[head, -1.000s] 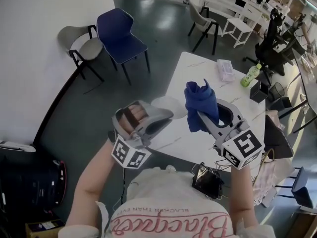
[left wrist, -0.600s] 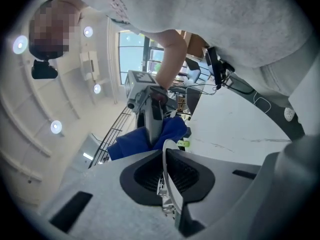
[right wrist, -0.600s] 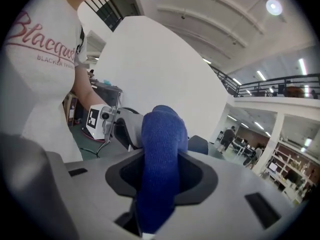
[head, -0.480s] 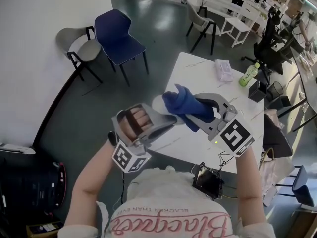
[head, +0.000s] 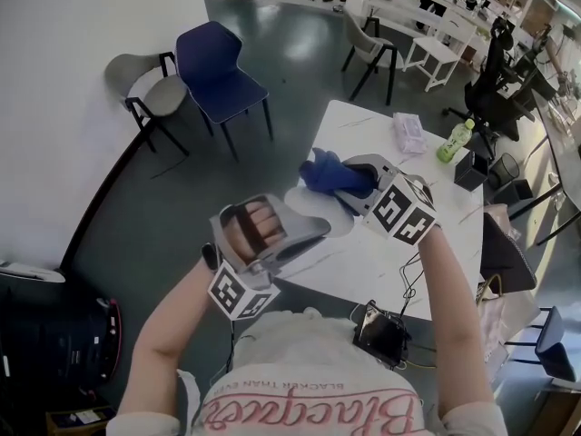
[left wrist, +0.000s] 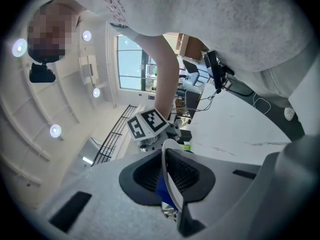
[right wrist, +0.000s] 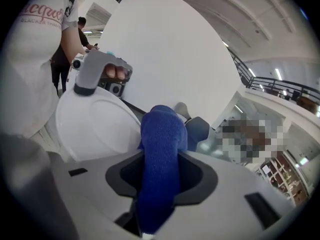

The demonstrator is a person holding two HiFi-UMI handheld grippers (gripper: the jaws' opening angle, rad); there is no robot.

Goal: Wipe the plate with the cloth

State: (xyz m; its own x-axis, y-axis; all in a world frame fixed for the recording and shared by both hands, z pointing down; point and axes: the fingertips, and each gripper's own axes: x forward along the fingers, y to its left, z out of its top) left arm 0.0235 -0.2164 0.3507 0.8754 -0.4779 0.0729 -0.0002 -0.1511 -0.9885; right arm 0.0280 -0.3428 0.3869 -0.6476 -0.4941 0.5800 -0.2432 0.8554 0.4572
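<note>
A white plate [head: 315, 209] is held on edge over the table's near corner by my left gripper [head: 307, 227], which is shut on its rim. In the left gripper view the plate [left wrist: 168, 174] runs edge-on between the pads. My right gripper [head: 352, 185] is shut on a bunched blue cloth [head: 330, 174], which lies against the plate's upper face. From the right gripper view, the cloth [right wrist: 160, 164] fills the jaws and the plate [right wrist: 95, 120] lies just to its left, with the left gripper [right wrist: 97, 69] beyond it.
The white table [head: 390, 252] carries a green bottle [head: 457, 138], a tissue pack [head: 408, 131] and a black holder [head: 474, 166]. A black device [head: 379, 330] hangs at my waist. A blue chair [head: 218, 66] and a grey chair [head: 145, 80] stand on the floor to the left.
My right gripper has come down and leftward, rolling over, and brought the cloth from above the table onto the plate. The left gripper with the plate has shifted only slightly.
</note>
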